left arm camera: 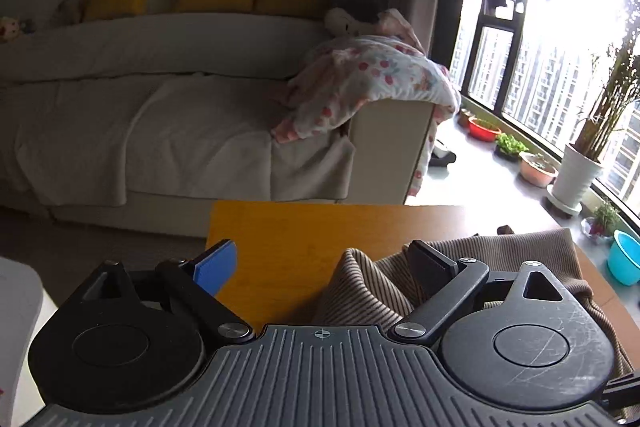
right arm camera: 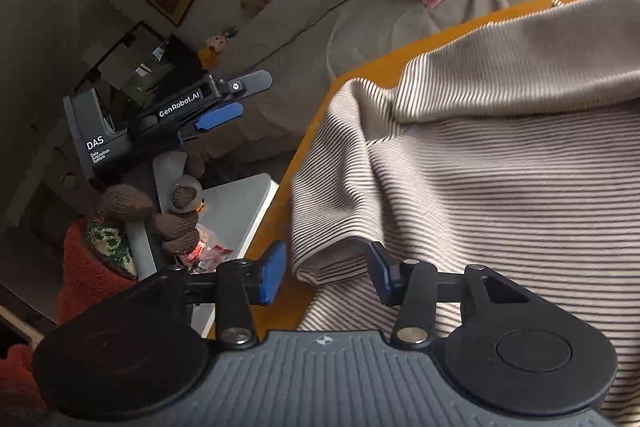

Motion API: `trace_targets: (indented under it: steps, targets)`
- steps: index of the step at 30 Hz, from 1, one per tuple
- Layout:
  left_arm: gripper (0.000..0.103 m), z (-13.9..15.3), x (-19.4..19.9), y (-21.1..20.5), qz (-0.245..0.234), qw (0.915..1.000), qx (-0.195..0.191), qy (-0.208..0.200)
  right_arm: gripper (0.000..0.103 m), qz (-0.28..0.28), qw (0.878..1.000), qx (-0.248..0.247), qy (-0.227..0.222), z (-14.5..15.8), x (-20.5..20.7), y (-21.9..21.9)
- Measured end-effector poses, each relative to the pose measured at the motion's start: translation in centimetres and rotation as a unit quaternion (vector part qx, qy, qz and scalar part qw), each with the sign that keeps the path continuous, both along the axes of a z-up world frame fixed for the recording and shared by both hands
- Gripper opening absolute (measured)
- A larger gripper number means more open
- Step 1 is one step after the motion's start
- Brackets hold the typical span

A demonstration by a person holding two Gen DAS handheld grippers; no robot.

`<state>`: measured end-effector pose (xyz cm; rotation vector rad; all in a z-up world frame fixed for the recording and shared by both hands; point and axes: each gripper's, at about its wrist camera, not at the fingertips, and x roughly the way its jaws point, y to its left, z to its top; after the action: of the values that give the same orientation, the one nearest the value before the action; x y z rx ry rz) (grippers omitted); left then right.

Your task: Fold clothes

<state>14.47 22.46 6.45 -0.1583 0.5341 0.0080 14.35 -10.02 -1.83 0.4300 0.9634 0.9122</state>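
A beige garment with thin brown stripes (right arm camera: 500, 187) lies rumpled on an orange wooden table (right arm camera: 360, 73). One folded edge of it (right arm camera: 328, 263) sits between the blue pads of my right gripper (right arm camera: 327, 277). The jaws stand apart and the left pad is clear of the cloth. In the left wrist view my left gripper (left arm camera: 322, 267) is wide open above the table (left arm camera: 280, 247), with a raised fold of the garment (left arm camera: 360, 291) just inside its right finger and nothing gripped. The right wrist view shows the left gripper (right arm camera: 240, 101) held off the table's left edge.
A pale sofa (left arm camera: 160, 131) with a floral blanket (left arm camera: 372, 83) stands beyond the table. Plant pots (left arm camera: 576, 179) and a blue basin (left arm camera: 624, 259) line the window sill at right. A white side table (right arm camera: 236, 207) with snack packets and a brown plush shape (right arm camera: 180, 215) sit left of the table.
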Motion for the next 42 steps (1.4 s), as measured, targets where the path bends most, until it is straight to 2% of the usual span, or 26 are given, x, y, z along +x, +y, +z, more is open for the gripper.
trace_targets:
  steps: [3,5,7,10,13,16,19,22,26,28,31,32,34,36,39,40,42]
  targets:
    - [0.098,0.2,-1.8,0.9,0.005,0.9999,-0.012,-0.009,0.043,0.005,1.0,-0.026,-0.011,-1.3,0.5,3.9]
    - [0.099,0.3,-2.4,1.3,0.008,0.9997,-0.018,-0.013,0.024,0.004,0.998,-0.048,-0.028,-2.1,1.0,6.3]
    - [0.099,0.3,-2.7,1.6,0.009,0.9995,-0.025,-0.017,0.01,0.005,0.992,-0.077,-0.097,-1.0,1.2,8.6]
    - [0.1,0.3,-2.5,1.5,0.003,0.9993,-0.032,-0.021,0.005,-0.008,0.969,-0.079,-0.233,4.4,1.6,9.0]
    - [0.101,0.1,-2.1,0.9,-0.013,0.9989,-0.04,-0.022,0.004,-0.054,0.939,-0.089,-0.327,10.1,3.2,6.2]
    - [0.102,-0.6,-1.4,-0.3,-0.034,0.9983,-0.046,-0.013,0.004,-0.108,0.921,-0.113,-0.357,13.2,5.5,2.0]
    - [0.102,-1.5,-0.3,-1.9,-0.058,0.9971,-0.049,0.001,0.004,-0.151,0.907,-0.159,-0.359,13.3,7.4,-2.5]
    - [0.102,-2.4,0.4,-3.8,-0.09,0.9947,-0.048,0.013,0.004,-0.172,0.904,-0.205,-0.333,11.1,8.7,-6.3]
    - [0.103,-3.6,1.3,-7.1,-0.143,0.9887,-0.03,0.031,0.005,-0.185,0.92,-0.236,-0.254,6.2,11.3,-9.7]
    - [0.103,-4.3,2.0,-8.4,-0.156,0.9869,-0.012,0.042,0.008,-0.188,0.917,-0.268,-0.227,3.4,12.3,-10.8]
    - [0.103,-5.1,2.9,-9.7,-0.15,0.9868,0.022,0.058,0.02,-0.188,0.908,-0.308,-0.213,0.5,12.0,-12.1]
    - [0.103,-5.1,3.2,-9.7,-0.149,0.9869,0.025,0.058,0.03,-0.195,0.907,-0.308,-0.213,0.5,11.8,-12.5]
    - [0.103,-4.6,3.4,-9.6,-0.158,0.9863,0.008,0.049,0.038,-0.211,0.902,-0.305,-0.219,1.0,11.1,-13.4]
    - [0.103,-4.1,3.6,-9.8,-0.171,0.9845,-0.014,0.038,0.039,-0.214,0.902,-0.287,-0.242,2.2,10.2,-13.6]
    - [0.103,-4.2,4.5,-11.1,-0.199,0.9785,-0.043,0.029,0.04,-0.199,0.917,-0.239,-0.251,3.4,9.5,-12.9]
    - [0.103,-4.5,4.9,-11.7,-0.208,0.9762,-0.051,0.033,0.04,-0.192,0.922,-0.226,-0.25,3.6,9.4,-12.4]
    - [0.103,-6.0,6.0,-12.8,-0.215,0.9727,-0.062,0.062,0.04,-0.179,0.926,-0.233,-0.238,2.4,9.5,-11.4]
